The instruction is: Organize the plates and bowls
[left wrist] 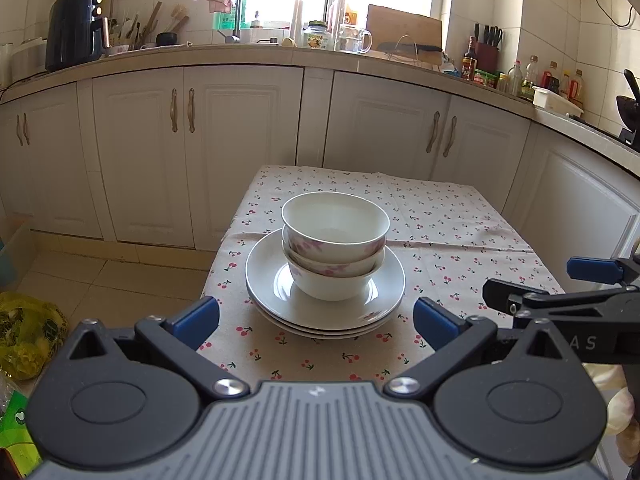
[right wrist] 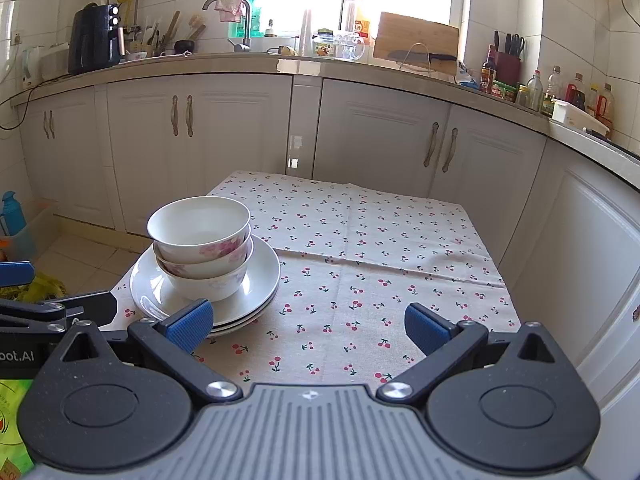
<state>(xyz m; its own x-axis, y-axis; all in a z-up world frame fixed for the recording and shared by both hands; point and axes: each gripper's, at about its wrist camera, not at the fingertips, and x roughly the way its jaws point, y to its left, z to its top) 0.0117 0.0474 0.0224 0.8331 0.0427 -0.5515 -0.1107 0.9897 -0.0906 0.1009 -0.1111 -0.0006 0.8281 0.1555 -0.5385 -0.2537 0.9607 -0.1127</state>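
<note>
1. Three white bowls (left wrist: 335,248) sit nested one inside another, each with pink flower prints on its outer wall (the top one's inside is plain glossy white).
2. The bowls stand on a stack of white plates (left wrist: 324,300); three rims show at the near edge, and a small pink flower marks the top plate's rim.
3. The whole pile rests on the table (left wrist: 440,224), on a cherry-print cloth, toward its near left part.
4. The left gripper (left wrist: 316,318) hovers just short of the plates, its blue pads spread wide either side of the stack, holding nothing.
5. The right gripper (right wrist: 308,326) hangs over bare cloth to the right of the pile, jaws wide apart and empty, its left pad (right wrist: 188,326) overlapping the plate rim in view.
6. Behind, white cabinets (left wrist: 240,140) carry a cluttered kitchen counter.
</note>
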